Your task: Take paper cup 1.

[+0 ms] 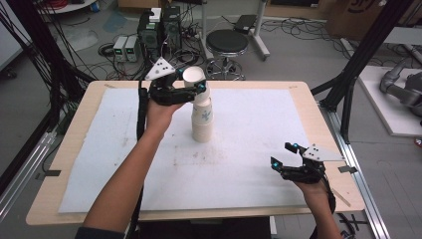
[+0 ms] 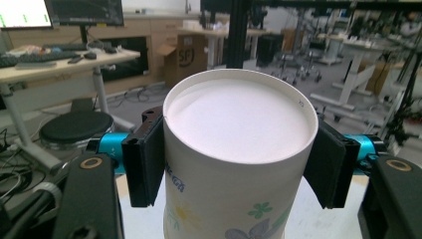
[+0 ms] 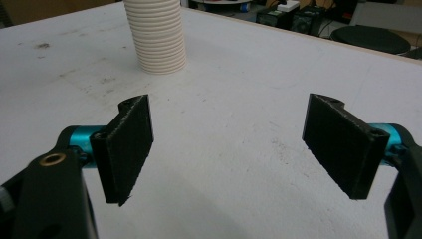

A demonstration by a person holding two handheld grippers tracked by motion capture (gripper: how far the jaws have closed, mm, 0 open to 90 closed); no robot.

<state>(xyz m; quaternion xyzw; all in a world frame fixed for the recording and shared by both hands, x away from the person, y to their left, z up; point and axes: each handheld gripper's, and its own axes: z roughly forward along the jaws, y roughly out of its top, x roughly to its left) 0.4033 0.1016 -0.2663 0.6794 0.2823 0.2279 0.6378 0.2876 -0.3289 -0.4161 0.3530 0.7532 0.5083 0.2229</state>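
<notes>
Left gripper (image 1: 191,85) jaws clamped on top white paper cup (image 1: 194,77), floral print, atop inverted cup stack (image 1: 202,122) mid-bench. Lift straight up, no tilt, gentle squeeze. Right gripper (image 1: 284,154) jaws spread, holding nothing; could steady stack.

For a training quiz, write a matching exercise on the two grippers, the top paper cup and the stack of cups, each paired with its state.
Things:
1. left gripper
2. right gripper
3. top cup
4. stack of cups

States:
a. stands on the white table cover
b. open, nothing between its pads
c. shut on a cup's sides
d. upside down, held at the top of the stack

Pairs: 1-c, 2-b, 3-d, 4-a
</notes>
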